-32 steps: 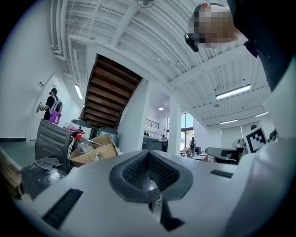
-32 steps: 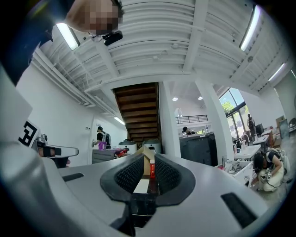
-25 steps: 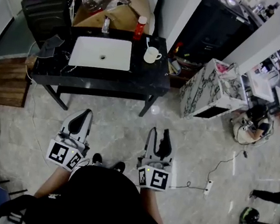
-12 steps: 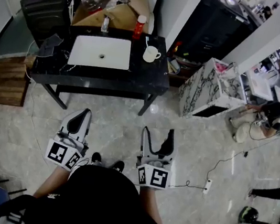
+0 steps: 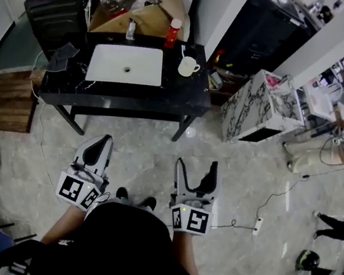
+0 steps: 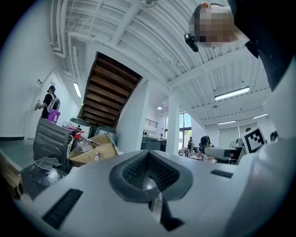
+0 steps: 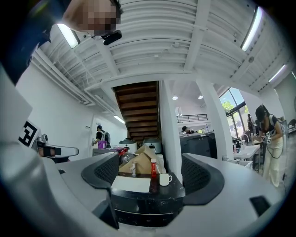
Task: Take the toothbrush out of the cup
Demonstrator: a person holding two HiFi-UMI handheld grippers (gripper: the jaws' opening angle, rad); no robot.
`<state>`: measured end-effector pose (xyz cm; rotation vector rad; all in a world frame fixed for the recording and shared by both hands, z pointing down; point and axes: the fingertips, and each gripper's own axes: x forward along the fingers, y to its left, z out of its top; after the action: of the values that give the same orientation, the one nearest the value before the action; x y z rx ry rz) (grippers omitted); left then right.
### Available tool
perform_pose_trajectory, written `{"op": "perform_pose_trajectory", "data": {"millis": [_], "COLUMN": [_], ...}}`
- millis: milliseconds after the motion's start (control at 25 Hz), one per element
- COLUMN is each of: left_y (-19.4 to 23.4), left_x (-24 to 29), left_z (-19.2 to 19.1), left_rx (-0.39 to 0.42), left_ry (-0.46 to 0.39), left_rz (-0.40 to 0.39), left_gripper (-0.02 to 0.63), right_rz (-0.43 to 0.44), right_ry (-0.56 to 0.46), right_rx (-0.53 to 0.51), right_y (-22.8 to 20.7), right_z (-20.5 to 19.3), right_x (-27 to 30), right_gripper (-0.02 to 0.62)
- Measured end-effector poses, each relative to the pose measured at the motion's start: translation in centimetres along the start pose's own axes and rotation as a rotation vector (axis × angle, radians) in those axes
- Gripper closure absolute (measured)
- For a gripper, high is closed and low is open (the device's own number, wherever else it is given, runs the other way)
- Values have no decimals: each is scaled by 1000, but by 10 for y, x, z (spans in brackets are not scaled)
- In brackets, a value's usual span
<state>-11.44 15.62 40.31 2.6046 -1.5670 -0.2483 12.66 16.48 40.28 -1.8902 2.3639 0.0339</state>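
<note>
One pale toothbrush (image 5: 182,50) stands in the white cup (image 5: 186,68); left fingers (image 5: 98,150) pressed together, right fingers (image 5: 209,178) just spread, empty.

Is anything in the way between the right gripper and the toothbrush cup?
Nothing visible. The right gripper, its empty jaws just opened wider, points at the cup with the toothbrush; only floor lies between.

A person in a black top (image 5: 121,243) and dark shoes (image 5: 122,193) works with two pale-grey handheld tools, the left gripper (image 5: 101,144) and the right gripper (image 5: 197,165), each with black ribbed pads lining its jaws and a white cube (image 5: 78,190) printed with black square markers.
</note>
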Motion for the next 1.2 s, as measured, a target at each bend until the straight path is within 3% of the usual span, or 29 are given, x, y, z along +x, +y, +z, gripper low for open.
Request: {"op": "perform_pose_trajectory", "data": {"millis": [680,1200], "left_y": [67,88], "left_x": [0,47], "left_z": [6,-3], "left_rx": [-22,-22], "left_ry": [-4,-2], "left_rz": [-33,-49], "left_gripper": [603,602], "right_rz": [-34,-41], "right_ry": [-11,-7], "right_rx": [-6,-9], "right_y": [50,34], "right_z": [-2,-8], "right_x": [32,80], "right_gripper": [186,186]}}
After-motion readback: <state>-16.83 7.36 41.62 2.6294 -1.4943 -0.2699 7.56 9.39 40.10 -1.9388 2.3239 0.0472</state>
